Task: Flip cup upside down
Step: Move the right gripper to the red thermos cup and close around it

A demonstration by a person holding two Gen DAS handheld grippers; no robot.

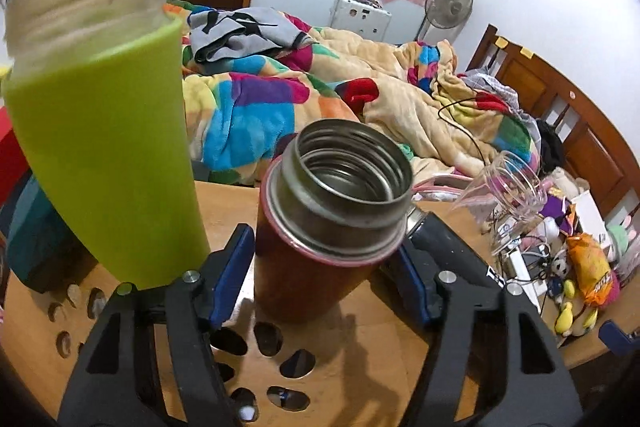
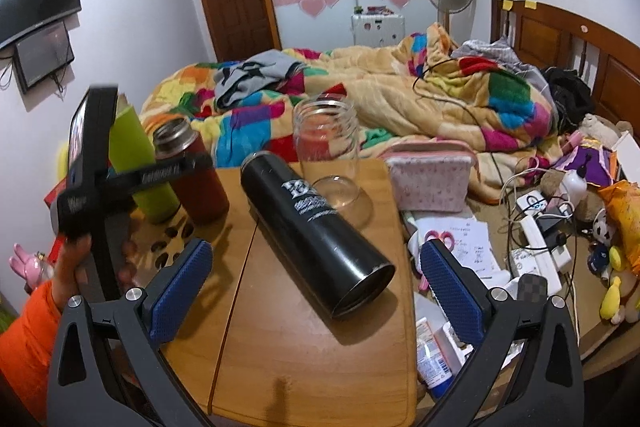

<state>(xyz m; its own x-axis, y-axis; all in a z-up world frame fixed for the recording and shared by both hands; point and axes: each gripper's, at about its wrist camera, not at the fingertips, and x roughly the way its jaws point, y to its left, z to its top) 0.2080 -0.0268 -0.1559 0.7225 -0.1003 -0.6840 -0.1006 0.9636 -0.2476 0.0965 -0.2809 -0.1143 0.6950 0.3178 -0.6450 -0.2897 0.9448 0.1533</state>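
Our left gripper (image 1: 320, 267) brackets the red steel flask (image 1: 320, 227), jaws spread wide on either side and not yet touching, likely lining up a grasp to invert this cup, which stands upright and open-mouthed on the wooden table (image 1: 360, 359). Our right gripper (image 2: 316, 291) hangs open over a black flask (image 2: 316, 235) lying on its side. Just beside the red one stands a green bottle (image 1: 104, 163); beyond, a clear glass jar (image 2: 326, 155) and the rumpled bed (image 2: 400, 87).

Red cup (image 1: 320, 227) stands upright between the left gripper (image 1: 320, 275) fingers (image 1: 228, 267).
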